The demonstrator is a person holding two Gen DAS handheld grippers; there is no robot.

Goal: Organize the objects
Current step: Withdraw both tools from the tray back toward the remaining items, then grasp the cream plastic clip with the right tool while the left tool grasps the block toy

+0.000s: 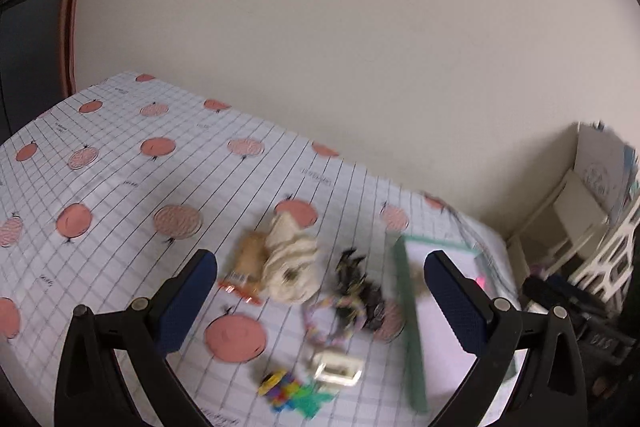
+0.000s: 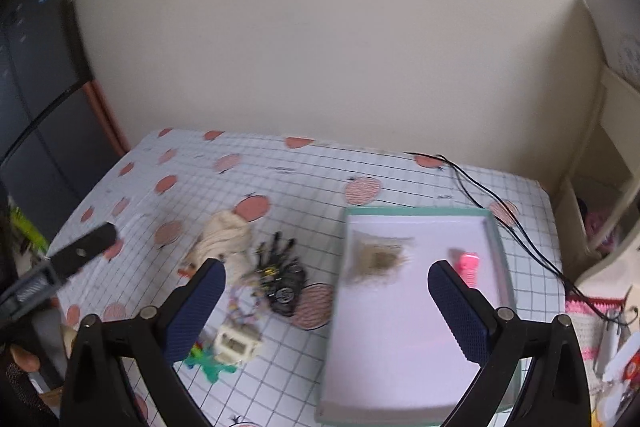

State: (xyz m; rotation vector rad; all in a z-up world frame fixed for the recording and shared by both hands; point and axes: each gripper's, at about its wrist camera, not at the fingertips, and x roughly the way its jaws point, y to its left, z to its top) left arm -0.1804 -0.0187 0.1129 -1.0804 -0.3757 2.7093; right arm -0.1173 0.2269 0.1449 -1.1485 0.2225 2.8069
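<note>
Two hand-held grippers hang above the table, and both have their blue-padded fingers spread wide with nothing between them. The left gripper looks down on the pile of loose things. The right gripper looks down mostly on the white tray with a green rim.

Straight ahead of the left gripper lies the cream knitted cloth bundle, with its long side pointing away toward the back edge of the table. A tan snack packet with an orange end lies touching the bundle on its left. Just to the right sits the black spiky toy, and a pastel rope ring lies in front of that. Closer to the front edge are a small cream plastic block and a bright toy of many colours with a green part.

The tray sits near the right edge of the grid tablecloth with pink fruit spots. From the left gripper, the tray is off to the right. Inside the tray are a brownish fuzzy thing and a small pink thing; both are too blurry to name.

I think the loose things should go into the tray. The left gripper is nearer the pile, so it would pick something up and carry it right. The right gripper is nearer the tray.
</note>
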